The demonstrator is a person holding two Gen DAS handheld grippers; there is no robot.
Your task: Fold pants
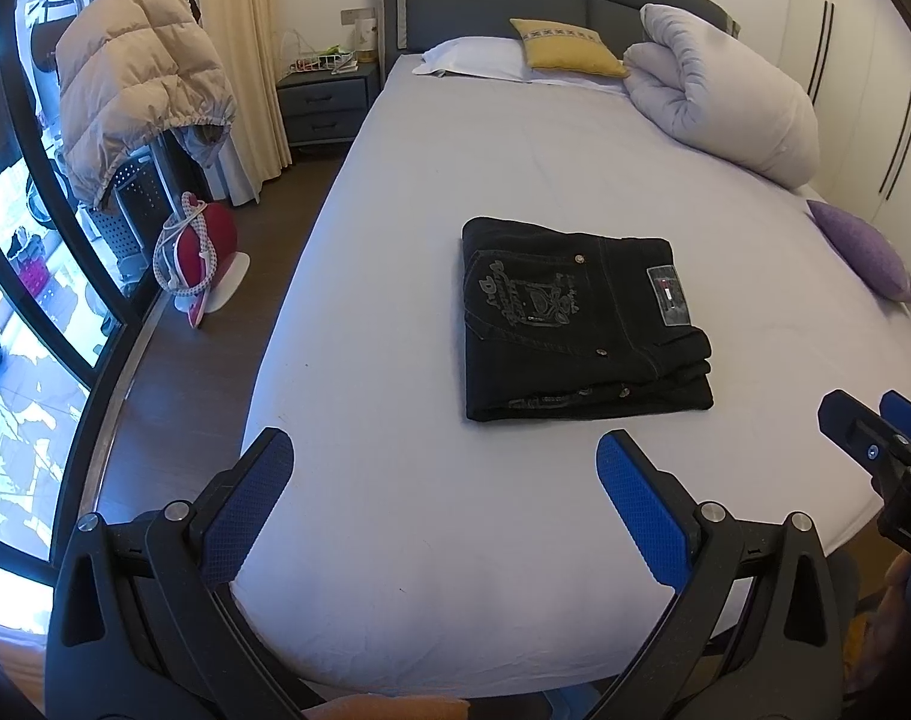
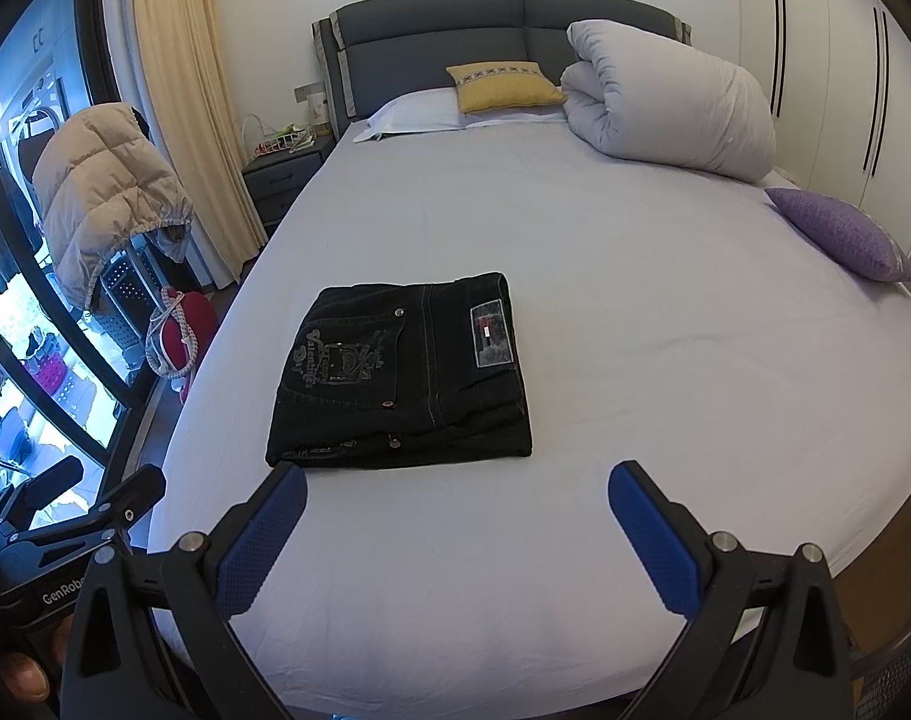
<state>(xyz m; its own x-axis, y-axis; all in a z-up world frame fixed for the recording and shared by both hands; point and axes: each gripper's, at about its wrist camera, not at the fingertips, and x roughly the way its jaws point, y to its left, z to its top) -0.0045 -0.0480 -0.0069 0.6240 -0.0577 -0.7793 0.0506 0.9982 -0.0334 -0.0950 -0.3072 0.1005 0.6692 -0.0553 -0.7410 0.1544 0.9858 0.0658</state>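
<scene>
Two wide-spread claws, nothing between either pair of blue pads. Left black-framed gripper (image 1: 443, 462) released, hanging over the near end of the pale lavender bed sheet (image 1: 395, 192), short of the garment and not touching it. Right black-framed gripper (image 2: 458, 495) likewise released, its left pad just in front of the bundle's near left corner; contact there cannot be told.

Black denim pants (image 1: 575, 324), already folded into a compact, roughly square stack, lying flat near the middle of the mattress, well apart from the bedding at the head. Several layers visible along the near edge, fairly even, the right end slightly stepped. By the look of it, folding complete or nearly so; at most a squaring-up of that stepped edge left.

Stiff, heavy weave with pale contrast stitching, grey embroidered lettering on the back pocket, small metal rivets, a rectangular waistband patch facing up. Fabric thick enough to hold its creases, likely to stay put.

Smooth sheet, only faint wrinkles. Farther back, a puffy rolled white duvet (image 2: 671, 108), a mustard yellow square cushion (image 2: 506, 87) and a textured purple pillow (image 2: 839, 234) at the right edge.
</scene>
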